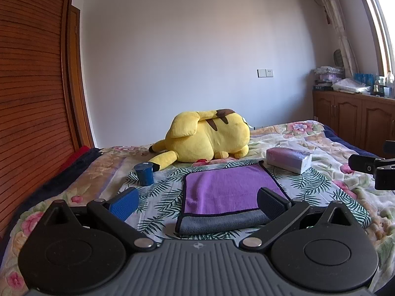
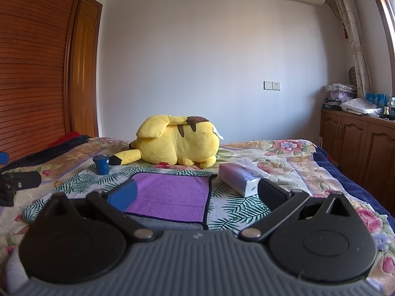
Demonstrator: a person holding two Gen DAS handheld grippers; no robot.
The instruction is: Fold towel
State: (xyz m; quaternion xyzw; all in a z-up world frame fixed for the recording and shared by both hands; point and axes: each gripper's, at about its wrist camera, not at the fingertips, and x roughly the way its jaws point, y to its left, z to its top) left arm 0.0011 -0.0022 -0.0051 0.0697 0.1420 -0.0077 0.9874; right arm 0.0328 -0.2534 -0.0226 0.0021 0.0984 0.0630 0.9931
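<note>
The left gripper (image 1: pixel 197 203) has its jaws spread wide and holds nothing. The purple towel (image 1: pixel 229 188), folded with a grey underside exposed at its near edge, lies flat between and beyond the jaws. The right gripper (image 2: pixel 196 194) is likewise spread wide and empty, with the towel (image 2: pixel 172 194) toward its left finger and a tissue pack (image 2: pixel 240 177) ahead of its right finger.

white wall (image 1: pixel 185 61), louvred wardrobe (image 1: pixel 29 98), floral bed (image 2: pixel 284 162)
</note>
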